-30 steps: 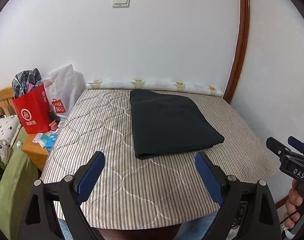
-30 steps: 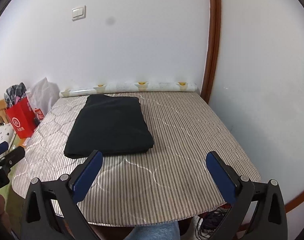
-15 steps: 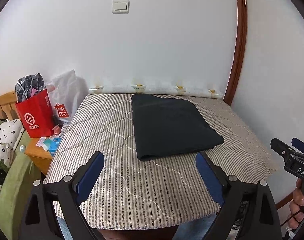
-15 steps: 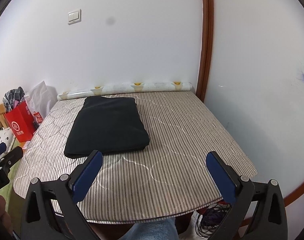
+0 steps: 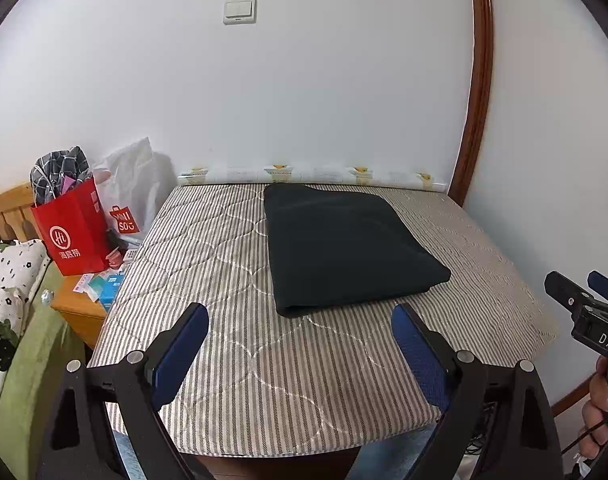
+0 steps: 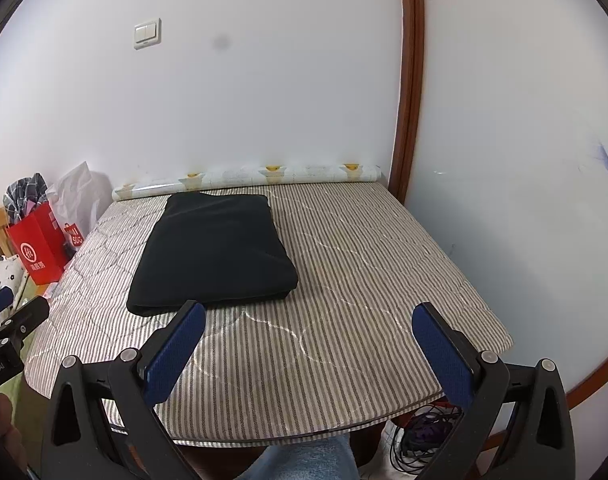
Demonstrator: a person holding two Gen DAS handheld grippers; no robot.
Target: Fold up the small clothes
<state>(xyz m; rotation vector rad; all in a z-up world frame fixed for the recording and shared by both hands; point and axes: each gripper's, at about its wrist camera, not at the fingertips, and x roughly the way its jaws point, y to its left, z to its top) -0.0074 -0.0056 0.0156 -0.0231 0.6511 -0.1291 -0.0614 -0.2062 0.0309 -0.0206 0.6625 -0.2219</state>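
A dark garment [image 5: 344, 248] [image 6: 215, 252], folded into a neat rectangle, lies flat on the striped quilted mattress [image 5: 231, 344] [image 6: 364, 280], toward its far left half. My left gripper [image 5: 299, 320] hovers open above the near edge, short of the garment's front hem, nothing between its blue pads. My right gripper [image 6: 308, 320] is open too, held over the near right part of the mattress, empty. Each gripper shows at the edge of the other's view, held by a hand [image 5: 596, 412].
A red paper bag [image 5: 73, 232] and a white plastic bag [image 5: 135, 192] stand on a wooden bedside table [image 5: 79, 312] left of the mattress. A patterned roll [image 6: 247, 176] lies along the wall. Cables [image 6: 416, 436] lie on the floor under the near right corner. Walls bound the far and right sides.
Both views have drawn back and lifted slightly, so the mattress and garment sit lower and smaller in frame. The garment has not moved, and both grippers stay open.
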